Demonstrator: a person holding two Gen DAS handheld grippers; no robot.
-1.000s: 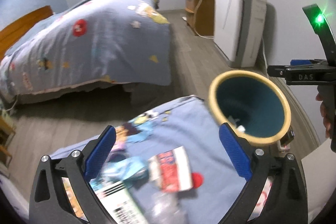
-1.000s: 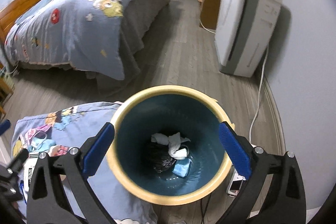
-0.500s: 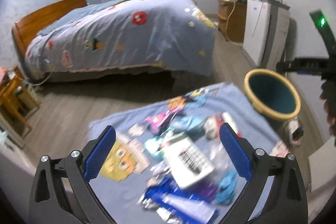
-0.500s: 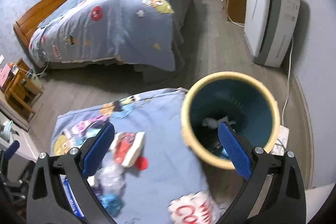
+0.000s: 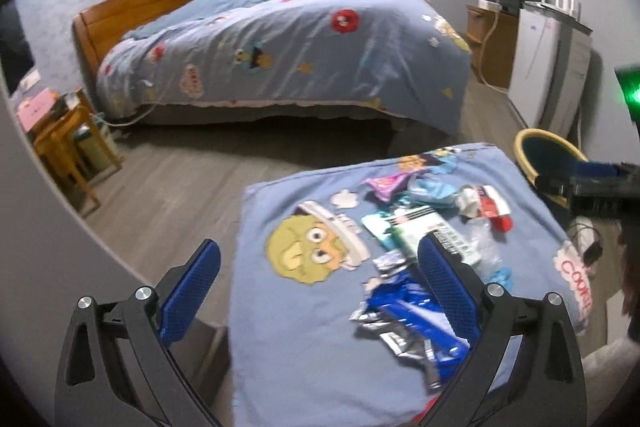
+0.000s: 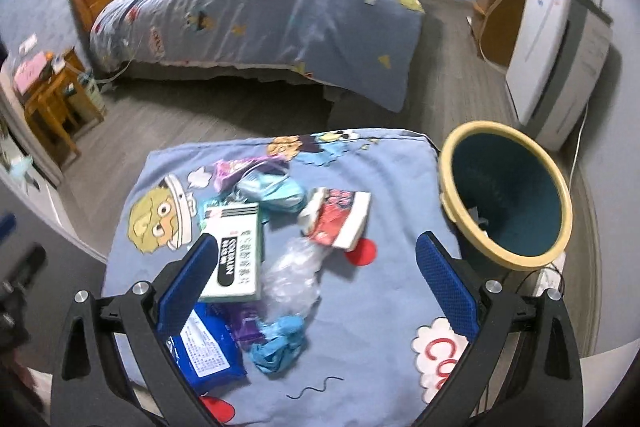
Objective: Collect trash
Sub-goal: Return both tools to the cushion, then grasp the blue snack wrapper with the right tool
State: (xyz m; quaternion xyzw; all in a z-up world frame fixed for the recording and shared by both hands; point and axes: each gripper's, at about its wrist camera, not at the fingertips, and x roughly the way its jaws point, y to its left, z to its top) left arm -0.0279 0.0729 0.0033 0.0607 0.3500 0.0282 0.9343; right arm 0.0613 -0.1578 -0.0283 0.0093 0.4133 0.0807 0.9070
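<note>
Several pieces of trash lie on a blue cartoon-print cloth point(image 6: 384, 163): a white and green box point(image 6: 236, 251), a red and white packet point(image 6: 340, 217), crumpled clear plastic point(image 6: 292, 275), a blue wrapper point(image 6: 204, 347) and a crumpled blue glove point(image 6: 276, 345). A yellow-rimmed teal bin point(image 6: 506, 195) stands at the cloth's right edge with some trash inside. My right gripper point(image 6: 316, 283) hangs open above the pile, holding nothing. My left gripper point(image 5: 318, 287) is open over the cloth's left part, empty. The bin point(image 5: 548, 155) and the blue wrapper point(image 5: 416, 311) also show in the left wrist view.
A bed point(image 5: 280, 51) with a blue quilt stands behind the cloth. A white appliance point(image 6: 556, 51) is against the right wall, beside a wooden cabinet point(image 6: 494, 7). A small wooden stool point(image 5: 68, 143) is at the left. Grey floor point(image 6: 216, 123) lies between bed and cloth.
Both grippers have swung left and back from the bin toward the pile. The right one was right above the bin; now it hangs over the trash. Both stayed open.
</note>
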